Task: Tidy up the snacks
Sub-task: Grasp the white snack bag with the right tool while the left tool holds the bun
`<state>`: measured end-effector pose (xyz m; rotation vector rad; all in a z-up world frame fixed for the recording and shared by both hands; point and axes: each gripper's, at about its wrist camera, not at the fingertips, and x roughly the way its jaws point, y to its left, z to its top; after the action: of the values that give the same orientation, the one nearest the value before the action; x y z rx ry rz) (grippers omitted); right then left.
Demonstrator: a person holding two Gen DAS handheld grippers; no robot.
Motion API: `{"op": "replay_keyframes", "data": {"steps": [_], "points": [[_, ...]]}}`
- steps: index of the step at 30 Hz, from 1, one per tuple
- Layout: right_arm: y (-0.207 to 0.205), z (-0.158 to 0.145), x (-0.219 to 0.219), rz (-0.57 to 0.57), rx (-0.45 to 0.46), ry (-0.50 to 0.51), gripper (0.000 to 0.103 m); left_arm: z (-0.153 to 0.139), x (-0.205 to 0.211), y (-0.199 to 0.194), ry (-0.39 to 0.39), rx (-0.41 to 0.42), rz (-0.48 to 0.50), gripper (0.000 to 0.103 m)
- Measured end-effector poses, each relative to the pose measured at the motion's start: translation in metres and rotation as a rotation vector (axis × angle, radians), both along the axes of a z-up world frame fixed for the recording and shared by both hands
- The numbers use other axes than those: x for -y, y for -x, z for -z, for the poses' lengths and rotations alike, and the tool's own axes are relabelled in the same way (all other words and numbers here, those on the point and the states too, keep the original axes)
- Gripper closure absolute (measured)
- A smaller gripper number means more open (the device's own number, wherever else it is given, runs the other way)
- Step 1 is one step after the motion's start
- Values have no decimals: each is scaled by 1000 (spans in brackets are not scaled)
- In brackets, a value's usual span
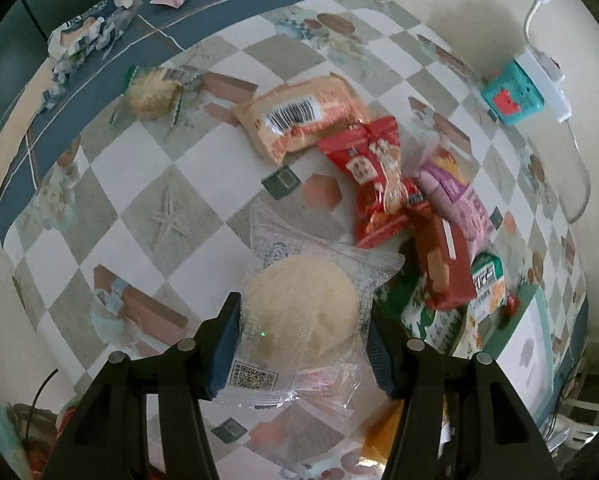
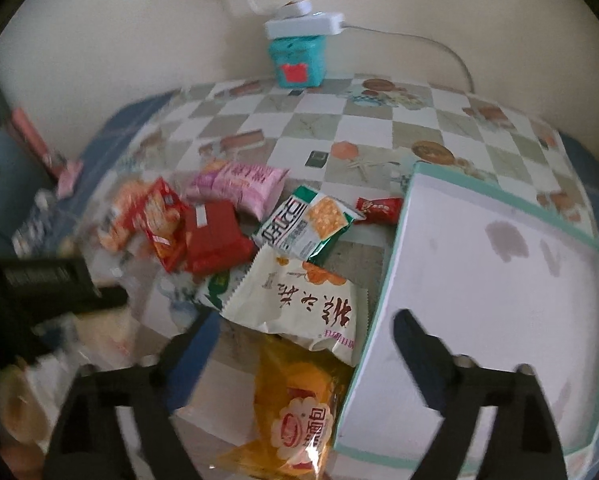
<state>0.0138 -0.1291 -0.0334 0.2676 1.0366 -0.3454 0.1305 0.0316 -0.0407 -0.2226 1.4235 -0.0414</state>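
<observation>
Left hand-held gripper [image 1: 301, 344] is clamped on the clear-wrapped round bun [image 1: 299, 304], blue pads on either side, held above the surface [image 1: 139, 200]. Light, soft, crushable; the film is slippery, so I grip across the bun's body, not the wrapper edges. Right hand-held gripper [image 2: 303, 328] is wide open and empty, over the white snack bag [image 2: 299, 296] beside the tray [image 2: 383, 280].

Two fisheye views, each mounted on a hand-held gripper and looking steeply down along its fingers at a checkered table [image 1: 147, 184]. The left wrist view sits close above the snack pile [image 1: 411, 208], facing toward the teal box [image 1: 513, 94] by the wall. The right wrist view looks from nearer the white tray [image 2: 499, 280], with the same teal box [image 2: 297, 60] straight ahead. Both views share the pile and the box.
</observation>
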Motion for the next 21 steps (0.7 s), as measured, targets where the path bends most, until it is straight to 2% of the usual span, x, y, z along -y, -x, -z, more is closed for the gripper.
{"op": "replay_keyframes", "data": {"steps": [4,8,10,11,13,19,21], "points": [[-8,9,-16,-40,-70,157,9,1,-5,-4,22,-5,-7,44],[-16,20,-19,-41,-112,211,13,3,-7,-6,47,-19,-3,44],[-19,24,-22,-55,-132,241,30,5,-10,-8,60,-27,-7,44],[-21,26,-23,-60,-134,242,33,4,-12,-8,67,-31,-10,44],[-23,27,-24,-76,-129,231,49,6,-16,-10,78,-38,-17,44],[-24,22,-25,-67,-101,240,62,10,-21,-15,104,-61,-31,44],[-22,17,-24,-68,-85,235,70,10,-22,-15,110,-62,-34,44]]}}
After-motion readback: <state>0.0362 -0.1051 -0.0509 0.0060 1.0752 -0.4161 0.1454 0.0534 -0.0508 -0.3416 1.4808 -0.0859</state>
